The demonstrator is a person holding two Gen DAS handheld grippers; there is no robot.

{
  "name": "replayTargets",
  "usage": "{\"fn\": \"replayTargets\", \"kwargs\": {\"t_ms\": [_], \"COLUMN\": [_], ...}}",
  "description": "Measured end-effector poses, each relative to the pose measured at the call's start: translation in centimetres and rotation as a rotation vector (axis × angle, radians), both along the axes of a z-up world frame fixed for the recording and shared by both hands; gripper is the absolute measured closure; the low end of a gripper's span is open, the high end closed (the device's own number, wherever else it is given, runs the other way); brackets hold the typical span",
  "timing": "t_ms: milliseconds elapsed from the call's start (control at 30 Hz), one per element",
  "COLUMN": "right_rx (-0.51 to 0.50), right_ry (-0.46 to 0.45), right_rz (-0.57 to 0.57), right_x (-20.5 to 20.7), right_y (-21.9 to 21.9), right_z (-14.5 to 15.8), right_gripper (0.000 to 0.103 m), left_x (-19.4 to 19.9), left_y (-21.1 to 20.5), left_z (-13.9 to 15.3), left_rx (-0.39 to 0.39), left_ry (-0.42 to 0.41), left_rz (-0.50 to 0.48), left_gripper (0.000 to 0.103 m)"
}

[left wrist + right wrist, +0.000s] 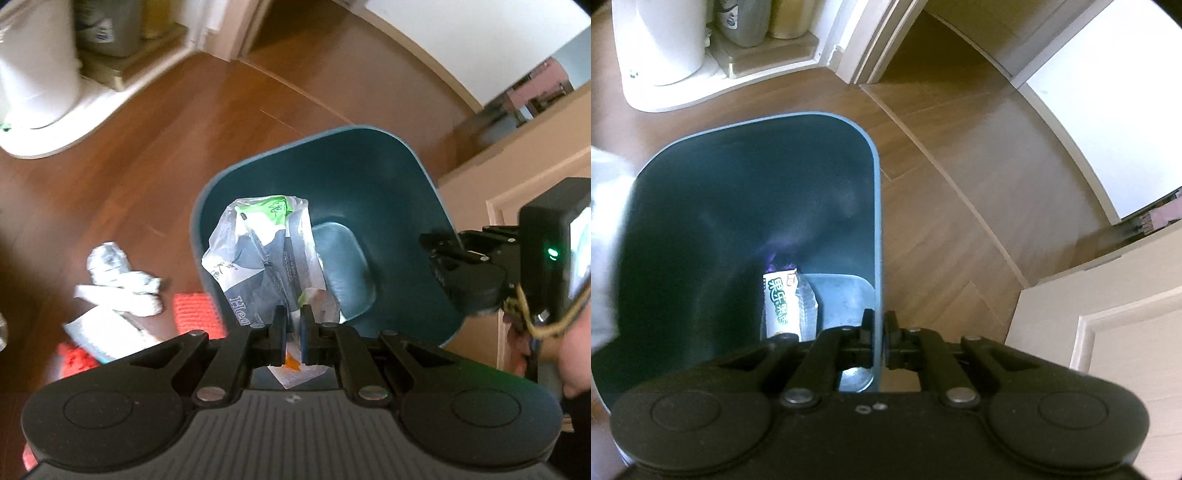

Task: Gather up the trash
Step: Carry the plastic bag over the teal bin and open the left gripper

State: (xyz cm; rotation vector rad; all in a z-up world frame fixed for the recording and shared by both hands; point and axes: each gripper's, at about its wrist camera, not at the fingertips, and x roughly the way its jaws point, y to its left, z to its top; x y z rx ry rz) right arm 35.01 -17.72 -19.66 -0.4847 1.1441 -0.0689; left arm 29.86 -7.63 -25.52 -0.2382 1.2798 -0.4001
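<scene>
Far left on wood floor point(155, 155): crumpled foil-and-paper wrapper point(118, 280) lying loose beside a red knitted cloth point(194, 312), outside the bin, not yet collected. Judged very light and easily crushed; best pinched at a raised fold rather than at a flat edge. Centre: left gripper point(293, 332) clamped nearly closed on the lower edge of a clear printed plastic bag point(266, 258), the bag dangling over the open mouth of the teal trash bin point(369, 177). Bag judged thin, limp and slippery; likely to slide from a shallow pinch, so a bunched section gives a surer hold than a single layer. Release over the bin opening looks like the step in hand. Inside the bin, seen from the right wrist view: a printed carton point(781, 304) already resting at the bottom. Right: right gripper point(880, 332) pinched tight on the bin's side wall at the rim point(875, 229), one finger inside and one outside, tilting or steadying the bin. Bin judged rigid, light plastic; rim grip adequate while contents remain few. Further right: pale cabinet door point(1126, 332), apart from the bin.
</scene>
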Motion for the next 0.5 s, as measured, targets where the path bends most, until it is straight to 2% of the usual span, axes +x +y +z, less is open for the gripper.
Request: {"fn": "replayTargets", "kwargs": {"t_ms": [200, 500], "right_rx": [0.010, 0.018], "right_ry": [-0.007, -0.010], "right_rz": [0.014, 0.005], "right_x": [-1.0, -1.3], "right_y": [-0.3, -0.6], "right_z": [0.4, 0.8], "right_gripper": [0.100, 0.100], "left_x": [1.4, 0.9], "left_y": [-3.1, -4.9], "left_z": [-3.6, -5.8], "left_rx": [0.046, 0.060], "left_ry": [0.092, 0.167], "left_rz": [-0.045, -0.040], "left_gripper": [0.096, 0.096]}}
